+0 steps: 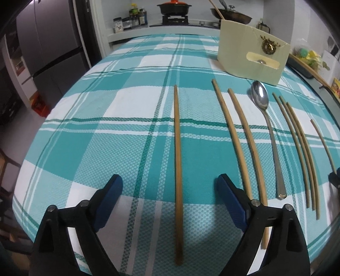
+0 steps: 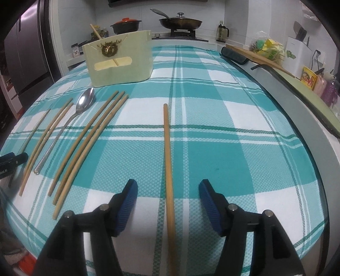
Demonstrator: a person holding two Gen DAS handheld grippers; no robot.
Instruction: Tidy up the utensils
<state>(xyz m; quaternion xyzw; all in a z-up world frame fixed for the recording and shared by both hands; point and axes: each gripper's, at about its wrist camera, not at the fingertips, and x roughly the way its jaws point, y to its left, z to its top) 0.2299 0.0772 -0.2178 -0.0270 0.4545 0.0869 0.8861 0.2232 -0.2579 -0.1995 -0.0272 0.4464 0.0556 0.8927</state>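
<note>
Several wooden chopsticks and a metal spoon [image 1: 260, 99] [image 2: 85, 102] lie in a row on the teal checked tablecloth [image 1: 119, 131]. My left gripper [image 1: 170, 180] is open. One chopstick [image 1: 177, 148] lies on the cloth between its fingers, and neither pad touches it. My right gripper [image 2: 167, 184] is open too, straddling another chopstick [image 2: 167, 148] without contact. A cream utensil holder [image 1: 252, 53] [image 2: 121, 61] stands behind the spoon. The right gripper's finger shows at the left wrist view's right edge [image 1: 334, 178], and the left gripper shows at the right wrist view's left edge [image 2: 12, 161].
A stove with a black pot [image 1: 174, 8] and a lidded pan [image 2: 180, 22] stands behind the table. A fridge [image 1: 42, 42] is at the left. A wooden board [image 2: 261, 58] and a bag of clutter line the counter on the right. The table's grey edge [image 2: 297, 118] curves along that side.
</note>
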